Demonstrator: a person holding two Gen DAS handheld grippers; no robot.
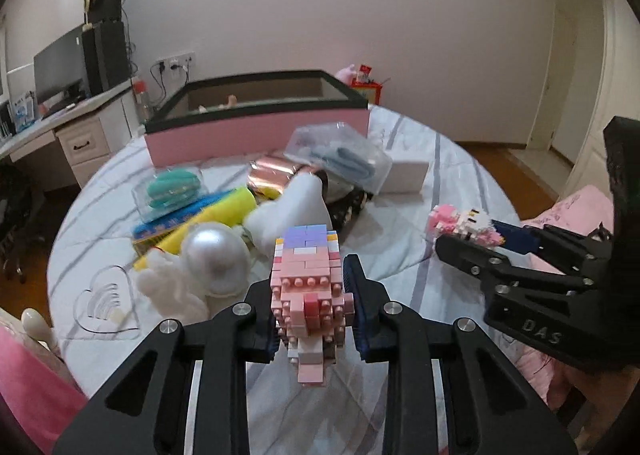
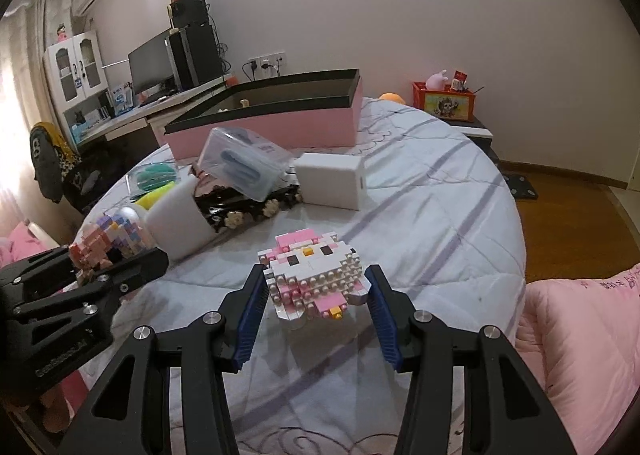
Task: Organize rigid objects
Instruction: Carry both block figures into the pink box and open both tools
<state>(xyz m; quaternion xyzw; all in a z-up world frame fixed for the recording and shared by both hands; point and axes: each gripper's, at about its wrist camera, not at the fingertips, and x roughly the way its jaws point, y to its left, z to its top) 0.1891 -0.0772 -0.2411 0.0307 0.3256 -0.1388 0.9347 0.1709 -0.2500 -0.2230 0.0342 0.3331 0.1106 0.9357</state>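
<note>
My left gripper is shut on a pink and lilac brick figure, pads pressing both its sides, held above the white striped quilt. In the right wrist view my right gripper is shut on a white and pink cat-faced brick figure; the same cat figure shows at the right in the left wrist view. An open pink box with a black rim stands at the far side of the bed, a few small things inside it.
A pile lies before the box: pearl dome, white foam cylinder, yellow roll, teal item in a clear case, copper roll, clear box with blue cloth, white box. Pink blanket at right.
</note>
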